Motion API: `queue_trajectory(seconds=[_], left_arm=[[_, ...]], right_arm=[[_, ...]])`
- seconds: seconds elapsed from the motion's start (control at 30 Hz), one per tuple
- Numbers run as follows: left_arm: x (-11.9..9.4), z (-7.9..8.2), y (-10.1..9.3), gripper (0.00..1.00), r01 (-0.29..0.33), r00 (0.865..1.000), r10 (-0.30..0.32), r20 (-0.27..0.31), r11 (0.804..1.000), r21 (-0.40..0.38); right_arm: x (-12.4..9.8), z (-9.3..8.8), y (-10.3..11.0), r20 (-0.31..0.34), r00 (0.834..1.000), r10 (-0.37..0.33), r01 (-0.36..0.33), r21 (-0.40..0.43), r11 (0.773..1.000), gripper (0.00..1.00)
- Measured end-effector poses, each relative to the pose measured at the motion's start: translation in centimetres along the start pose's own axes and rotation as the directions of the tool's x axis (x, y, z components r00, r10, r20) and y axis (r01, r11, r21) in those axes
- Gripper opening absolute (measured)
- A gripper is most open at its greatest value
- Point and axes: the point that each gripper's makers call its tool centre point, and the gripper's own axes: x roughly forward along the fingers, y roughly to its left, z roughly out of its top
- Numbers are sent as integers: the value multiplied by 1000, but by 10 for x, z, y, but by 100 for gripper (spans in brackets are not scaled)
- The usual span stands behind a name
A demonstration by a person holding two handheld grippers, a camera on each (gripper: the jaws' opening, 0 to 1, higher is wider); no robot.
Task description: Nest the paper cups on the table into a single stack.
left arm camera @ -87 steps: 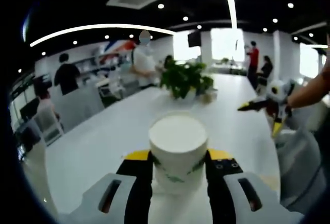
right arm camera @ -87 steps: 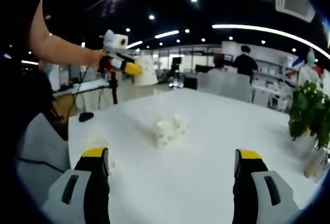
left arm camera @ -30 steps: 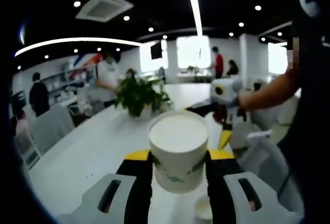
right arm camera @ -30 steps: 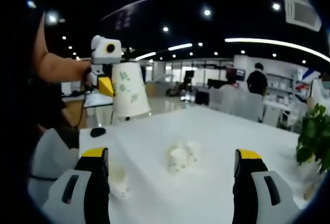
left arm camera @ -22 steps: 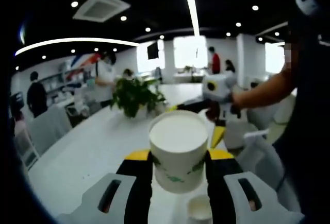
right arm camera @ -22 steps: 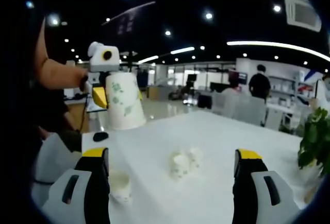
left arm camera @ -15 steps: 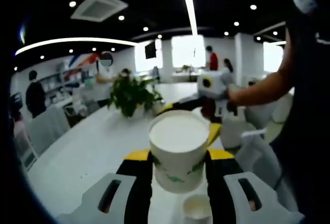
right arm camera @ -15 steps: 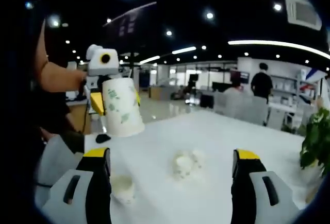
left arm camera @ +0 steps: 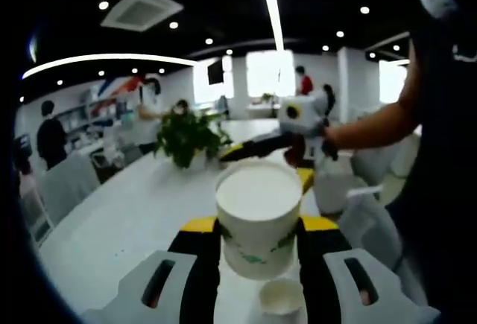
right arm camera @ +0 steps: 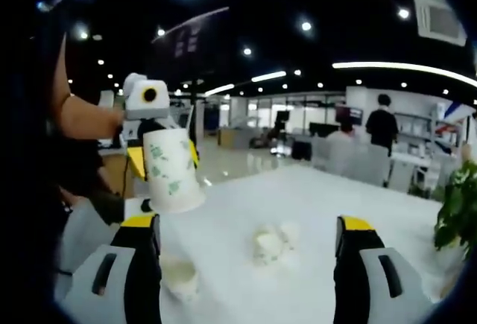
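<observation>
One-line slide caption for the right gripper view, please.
Left hand-held gripper carries a paper cup above a lone cup on the white table; right hand-held gripper waits open.

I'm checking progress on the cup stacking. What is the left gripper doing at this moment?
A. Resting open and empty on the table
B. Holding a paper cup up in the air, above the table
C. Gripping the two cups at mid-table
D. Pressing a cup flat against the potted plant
B. In the right gripper view the left gripper holds a paper cup aloft above the table, jaws shut on its sides.
</observation>
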Motion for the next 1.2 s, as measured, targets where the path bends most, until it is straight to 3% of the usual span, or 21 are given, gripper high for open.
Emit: queue_trajectory(seconds=[0.13,0.2,0.33,0.43,0.6,0.73,0.87,0.97,1.2], left_arm=[[-1,4,5,38,-20,999,20,39,1000,-12],[-3,12,6,38,-23,994,30,106,998,-64],[-6,19,11,38,-42,986,56,154,995,-96],[-9,31,14,38,-49,972,78,220,990,-132],[-14,40,15,38,-42,958,86,275,986,-161],[-18,50,13,38,-40,940,97,327,983,-177],[-19,51,9,38,-23,939,83,333,983,-180],[-21,47,7,38,-10,942,72,329,983,-185],[-26,39,-1,38,25,950,37,309,981,-194]], right_arm=[[0,8,3,5,1000,16,-16,76,997,81],[0,22,13,45,996,71,-76,120,990,77],[0,38,26,62,989,131,-138,119,983,63],[3,43,38,58,982,181,-187,112,976,57],[9,45,54,56,968,244,-250,129,960,49],[11,52,70,83,944,318,-328,181,927,36],[10,67,76,148,923,355,-381,225,897,28],[8,72,75,158,919,360,-389,230,892,24],[3,82,85,196,889,414,-456,278,846,18]])
